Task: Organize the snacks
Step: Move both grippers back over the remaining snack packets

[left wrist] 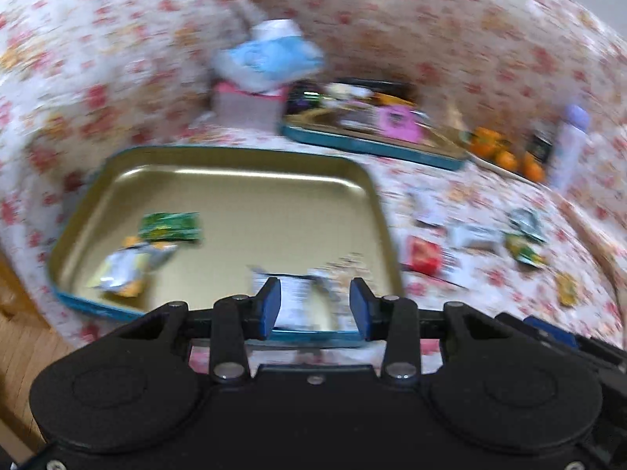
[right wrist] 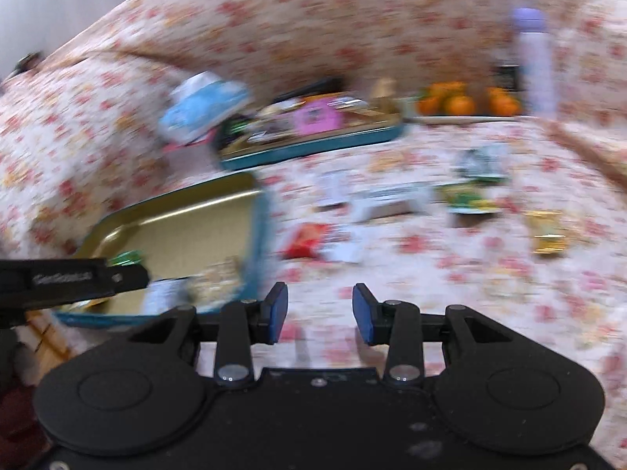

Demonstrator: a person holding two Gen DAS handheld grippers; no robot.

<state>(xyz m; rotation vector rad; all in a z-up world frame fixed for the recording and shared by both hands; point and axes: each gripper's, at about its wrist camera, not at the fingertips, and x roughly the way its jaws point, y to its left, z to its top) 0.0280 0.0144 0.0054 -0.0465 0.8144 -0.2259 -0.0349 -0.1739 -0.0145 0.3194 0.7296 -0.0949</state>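
- Leftmost, at the near-left edge of the flower-patterned bench (left wrist: pixel 462 180), lies a shallow gold tray (left wrist: pixel 243 164) with a blue outer rim.
- Inside that tray, at its left, a green snack packet (left wrist: pixel 170 227) lies just beside a silver-and-yellow packet (left wrist: pixel 125 270).
- At the tray's near edge a white wrapper (left wrist: pixel 298 293) shows between the blue pads of the left gripper (left wrist: pixel 315 303); its jaws stand apart, and the blur hides whether the pads touch the wrapper.
- Behind the tray, a pale blue pack (left wrist: pixel 270 55) sits atop a pink box (left wrist: pixel 247 105).
- Further right at the back, a second blue-rimmed tray (left wrist: pixel 372 145) is crowded with snacks, a pink packet (left wrist: pixel 397 123) among them.
- On the cloth right of the gold tray lie loose snacks: a red packet (left wrist: pixel 423 254), a white packet (left wrist: pixel 474 235), a green-and-yellow one (left wrist: pixel 523 250) and a yellow one (left wrist: pixel 568 288).
- The right gripper (right wrist: pixel 320 307) hangs over bare cloth just right of the gold tray, jaws parted with nothing between them.
- Far right at the back, oranges (right wrist: pixel 462 100) rest on a plate, with a lilac-capped bottle (right wrist: pixel 535 66) upright beside them.
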